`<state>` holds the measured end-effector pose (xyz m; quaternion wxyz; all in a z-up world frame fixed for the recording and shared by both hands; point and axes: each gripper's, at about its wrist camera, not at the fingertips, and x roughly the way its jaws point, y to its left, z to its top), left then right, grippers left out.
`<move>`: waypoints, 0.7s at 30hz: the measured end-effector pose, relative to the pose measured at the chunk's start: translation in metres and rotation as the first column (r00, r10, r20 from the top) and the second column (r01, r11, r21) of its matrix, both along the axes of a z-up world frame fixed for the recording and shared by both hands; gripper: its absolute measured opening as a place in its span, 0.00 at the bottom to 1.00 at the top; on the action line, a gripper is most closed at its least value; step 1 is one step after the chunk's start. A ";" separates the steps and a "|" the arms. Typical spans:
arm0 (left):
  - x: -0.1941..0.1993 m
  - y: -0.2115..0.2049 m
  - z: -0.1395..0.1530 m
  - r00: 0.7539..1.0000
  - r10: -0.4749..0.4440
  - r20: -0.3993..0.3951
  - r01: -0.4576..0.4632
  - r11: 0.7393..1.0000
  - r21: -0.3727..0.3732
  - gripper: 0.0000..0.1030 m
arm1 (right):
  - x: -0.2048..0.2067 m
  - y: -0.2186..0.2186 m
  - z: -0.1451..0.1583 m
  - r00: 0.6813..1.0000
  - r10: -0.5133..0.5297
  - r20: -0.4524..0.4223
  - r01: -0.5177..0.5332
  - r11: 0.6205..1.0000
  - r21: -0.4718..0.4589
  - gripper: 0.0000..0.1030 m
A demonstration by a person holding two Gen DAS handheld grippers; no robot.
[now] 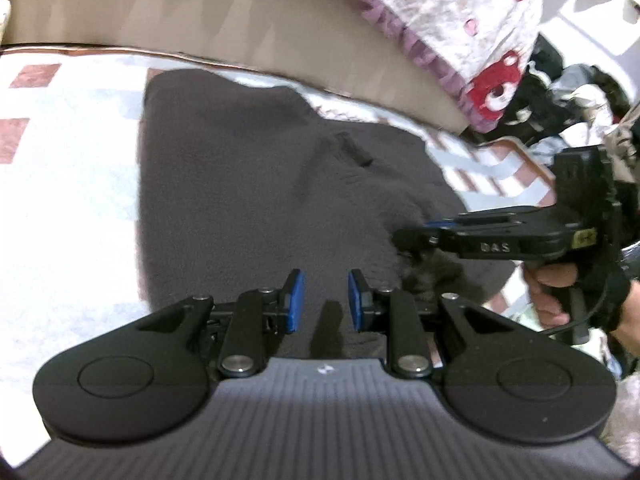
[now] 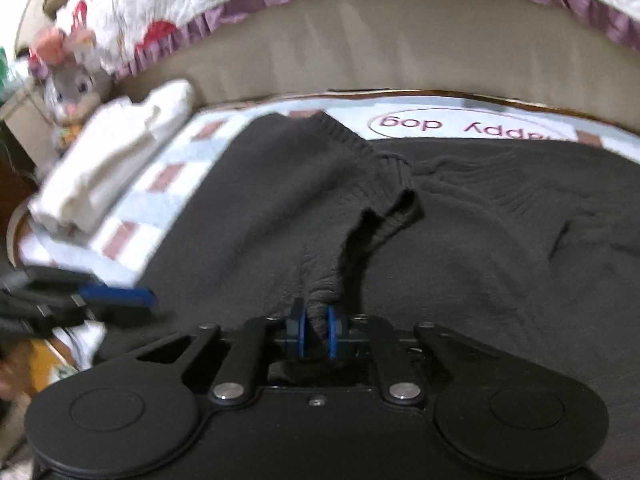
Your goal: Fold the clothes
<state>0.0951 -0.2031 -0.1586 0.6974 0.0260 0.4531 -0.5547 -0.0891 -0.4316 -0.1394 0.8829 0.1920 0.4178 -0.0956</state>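
Note:
A dark grey knit sweater [image 1: 248,184] lies spread on a white mat with pink squares [image 1: 60,184]. My left gripper [image 1: 323,300] is open and empty, low over the sweater's near part. My right gripper [image 2: 316,332] is shut on a bunched ribbed edge of the sweater [image 2: 332,276] and lifts it, so the cloth rises in a fold towards the jaws. The right gripper also shows in the left wrist view [image 1: 412,238] at the sweater's right edge. The left gripper shows blurred at the left of the right wrist view [image 2: 116,296].
A stack of folded cream clothes [image 2: 108,160] sits on the mat's left side, a plush rabbit [image 2: 72,84] behind it. A beige bed side [image 2: 360,56] with a frilled quilt [image 1: 460,28] runs along the back. A heap of clothes [image 1: 560,96] lies at the right.

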 end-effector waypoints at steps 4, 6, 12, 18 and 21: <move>0.000 -0.006 -0.014 1.000 0.016 -0.014 -0.015 0.995 0.097 0.21 | -0.013 0.002 0.001 0.999 -0.029 -0.040 0.030 0.999 0.015 0.10; -0.001 -0.007 -0.014 1.000 0.009 0.000 -0.009 0.995 0.102 0.23 | -0.017 0.002 0.001 0.998 -0.028 -0.048 0.029 0.999 0.018 0.10; -0.003 -0.009 -0.017 1.000 0.003 0.010 -0.004 0.996 0.090 0.23 | -0.022 -0.007 -0.019 0.994 -0.069 -0.080 0.071 0.997 0.024 0.10; -0.012 -0.022 -0.019 0.998 -0.037 0.053 0.031 0.994 0.102 0.26 | -0.023 -0.012 -0.028 0.997 -0.062 -0.052 0.064 0.997 0.049 0.10; -0.015 -0.028 -0.019 0.996 -0.040 0.078 0.033 0.995 0.098 0.27 | -0.025 -0.013 -0.029 0.998 -0.057 -0.037 0.059 0.996 0.060 0.11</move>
